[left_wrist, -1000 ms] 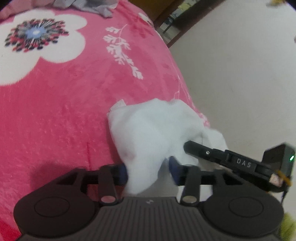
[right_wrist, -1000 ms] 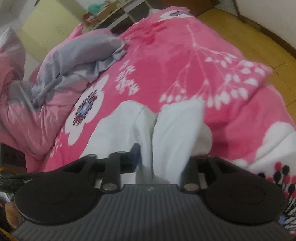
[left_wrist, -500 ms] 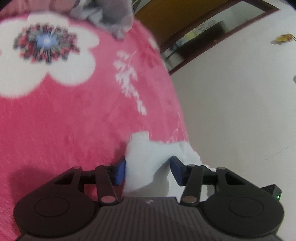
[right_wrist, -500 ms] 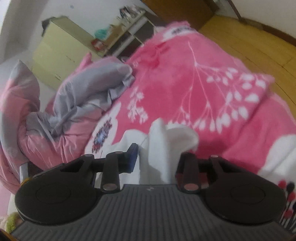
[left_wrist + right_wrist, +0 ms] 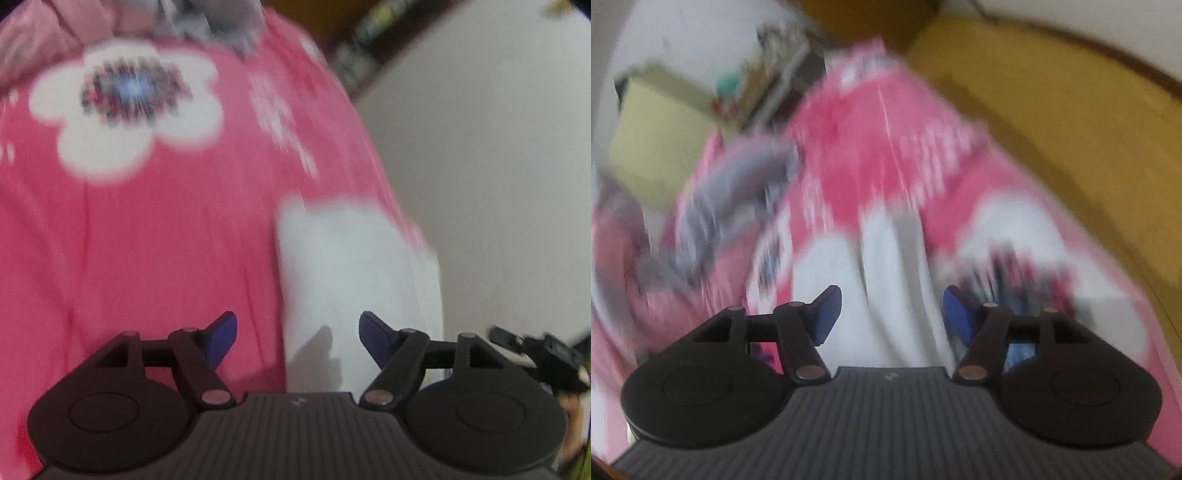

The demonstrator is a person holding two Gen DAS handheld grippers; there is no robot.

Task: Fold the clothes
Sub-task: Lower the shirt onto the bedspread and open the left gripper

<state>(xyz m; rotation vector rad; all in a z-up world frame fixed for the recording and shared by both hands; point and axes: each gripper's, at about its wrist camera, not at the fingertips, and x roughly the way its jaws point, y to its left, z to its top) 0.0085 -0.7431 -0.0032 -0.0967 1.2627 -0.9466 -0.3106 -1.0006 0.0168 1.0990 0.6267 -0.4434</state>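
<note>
A white garment (image 5: 351, 266) lies on the pink flowered blanket (image 5: 147, 240) near the bed's right edge. My left gripper (image 5: 298, 332) is open just above the garment's near part, holding nothing. In the right wrist view the white garment (image 5: 890, 280) runs as a folded strip between the blue pads. My right gripper (image 5: 892, 314) is open over it and empty. Both views are blurred by motion. A part of the right gripper (image 5: 546, 354) shows at the left view's right edge.
A grey and pink quilt (image 5: 731, 192) is heaped at the far left of the bed. A yellow-green cabinet (image 5: 657, 147) and shelves stand behind it. A wooden floor (image 5: 1052, 110) lies to the right of the bed, and a white wall (image 5: 480, 147) flanks the bed's edge.
Both grippers were shut on the white garment and have opened, letting it go. The garment now lies on the blanket, and both cameras are moving fast.
</note>
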